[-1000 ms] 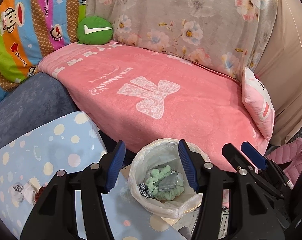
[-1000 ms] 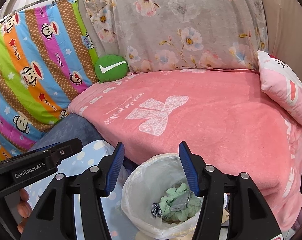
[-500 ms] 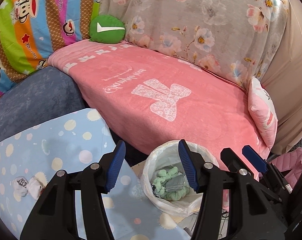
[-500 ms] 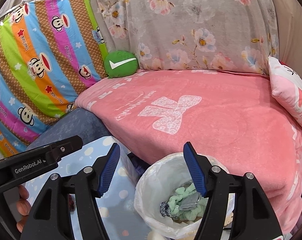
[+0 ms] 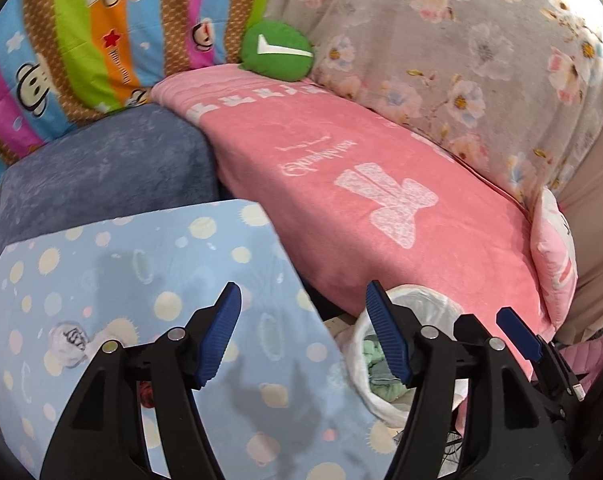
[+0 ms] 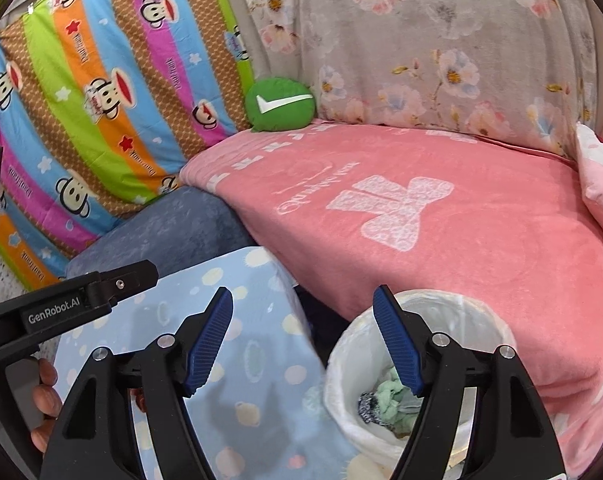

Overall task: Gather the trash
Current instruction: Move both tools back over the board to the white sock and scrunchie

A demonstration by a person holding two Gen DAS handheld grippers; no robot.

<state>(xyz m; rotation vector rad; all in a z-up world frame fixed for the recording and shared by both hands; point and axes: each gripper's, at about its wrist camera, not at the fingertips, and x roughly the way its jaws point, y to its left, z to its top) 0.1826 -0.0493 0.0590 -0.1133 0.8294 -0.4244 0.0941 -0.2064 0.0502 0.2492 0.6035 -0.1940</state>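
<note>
**Inspector:** Report nearest first. State of the jaws?

**Assessor:** Found the left hand-held gripper (image 5: 301, 300) open, just widened, with nothing between the pads. Found the right hand-held gripper (image 6: 301, 300) likewise open, just widened and empty.

**Inspector:** Changed since a second ago?

**Assessor:** Yes. Saw both swing off the bin (image 5: 421, 300) and out over the counter (image 5: 141, 264). Previously found the bin framed squarely between each pair of fingers. Now find it off by the right-hand finger in both views.

**Inspector:** Meaning for the task?

**Assessor:** Judged as a drop completed and a return for more. Noted green wadding (image 6: 397, 396) and a dark scrap (image 6: 367, 402) lying in the liner. Noted a crumpled white scrap (image 5: 71, 342) on the counter, left of the left gripper's fingers and untouched. Likely the next pick. Also noted something red half hidden beneath the left finger; cannot identify it.

**Inspector:** Pose?

**Assessor:** Found both tilted forward and down, side by side. Spotted the left unit's body at the left edge of the right wrist view, with a hand (image 6: 45, 392) wrapped round its grip.

**Inspector:** Beyond?

**Assessor:** Recorded a grey-blue cushion (image 5: 101, 172) behind the counter and a pink blanket (image 5: 381, 152) behind the bin. Farther back, recorded a green round cushion (image 5: 275, 52) against striped and floral sheets. Saw no trash up there.
</note>
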